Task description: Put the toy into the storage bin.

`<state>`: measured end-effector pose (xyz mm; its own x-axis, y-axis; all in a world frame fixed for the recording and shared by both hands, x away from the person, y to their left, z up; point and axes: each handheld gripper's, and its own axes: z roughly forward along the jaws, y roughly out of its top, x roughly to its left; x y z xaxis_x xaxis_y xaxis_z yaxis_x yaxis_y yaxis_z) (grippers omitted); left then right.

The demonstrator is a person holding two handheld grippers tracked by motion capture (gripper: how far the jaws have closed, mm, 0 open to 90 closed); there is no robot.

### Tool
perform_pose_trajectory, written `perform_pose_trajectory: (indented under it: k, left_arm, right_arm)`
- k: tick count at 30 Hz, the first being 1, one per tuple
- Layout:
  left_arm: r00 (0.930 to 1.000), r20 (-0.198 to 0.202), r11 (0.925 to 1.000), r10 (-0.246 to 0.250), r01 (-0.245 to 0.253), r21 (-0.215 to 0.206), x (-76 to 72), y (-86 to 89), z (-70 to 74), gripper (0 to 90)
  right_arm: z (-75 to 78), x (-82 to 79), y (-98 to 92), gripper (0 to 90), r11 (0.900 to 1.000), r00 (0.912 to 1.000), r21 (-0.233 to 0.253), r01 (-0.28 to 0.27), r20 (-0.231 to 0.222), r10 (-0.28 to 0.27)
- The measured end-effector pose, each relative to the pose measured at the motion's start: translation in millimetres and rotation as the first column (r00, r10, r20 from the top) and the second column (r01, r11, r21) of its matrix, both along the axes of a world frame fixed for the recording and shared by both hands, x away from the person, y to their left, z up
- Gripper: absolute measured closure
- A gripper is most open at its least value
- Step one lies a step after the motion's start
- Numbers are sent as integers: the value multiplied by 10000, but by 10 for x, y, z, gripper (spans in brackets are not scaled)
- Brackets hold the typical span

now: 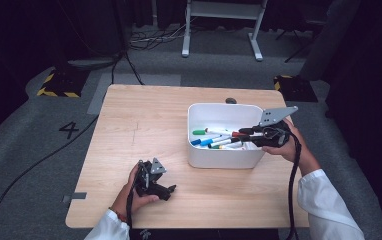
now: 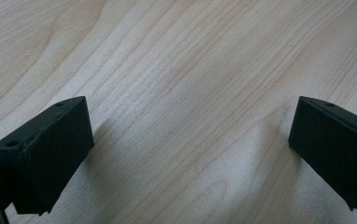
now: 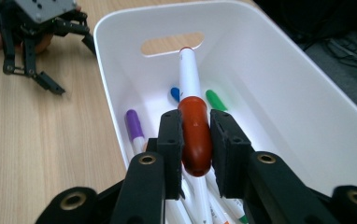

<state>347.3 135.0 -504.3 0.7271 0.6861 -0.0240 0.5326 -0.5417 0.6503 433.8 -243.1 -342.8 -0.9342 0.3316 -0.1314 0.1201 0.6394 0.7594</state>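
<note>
A white bin (image 1: 224, 158) (image 3: 279, 74) on the right half of the table holds several markers with green, blue, purple and red caps. My right gripper (image 1: 245, 132) (image 3: 196, 140) reaches over the bin's right rim and is shut on the red cap of a white marker (image 3: 194, 133) (image 1: 235, 134), held above the others. A purple-capped marker (image 3: 133, 124) lies below it on the left. My left gripper (image 1: 169, 192) (image 2: 190, 140) rests low over bare wood near the table's front, open, with nothing between its jaws.
The wooden table (image 1: 144, 125) has free room on its left half and behind the bin. A small dark disc (image 1: 231, 100) sits by the far edge. Cables and a white frame stand on the grey floor beyond.
</note>
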Motion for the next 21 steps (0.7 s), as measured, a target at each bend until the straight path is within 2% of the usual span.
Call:
perform_pose_trajectory:
  k: [3,7,17,21]
  left_arm:
    - [10000,-2,10000,1,-1,-2,0,0,0,0]
    - [10000,-1,10000,-1,1,-1,0,0,0,0]
    - [10000,-2,10000,1,-1,-4,0,0,0,0]
    - [10000,0,10000,0,0,-3,0,0,0,0]
  right_arm:
    - [-64,65,43,752,9981,9995,-576,-210,-242,196]
    - [-140,124,97,752,9888,9964,-1359,-616,-660,530]
    - [-203,170,103,751,9642,9874,-2447,-1025,-1423,688]
    - [-218,180,89,751,9550,9880,-2848,-834,-1485,420]
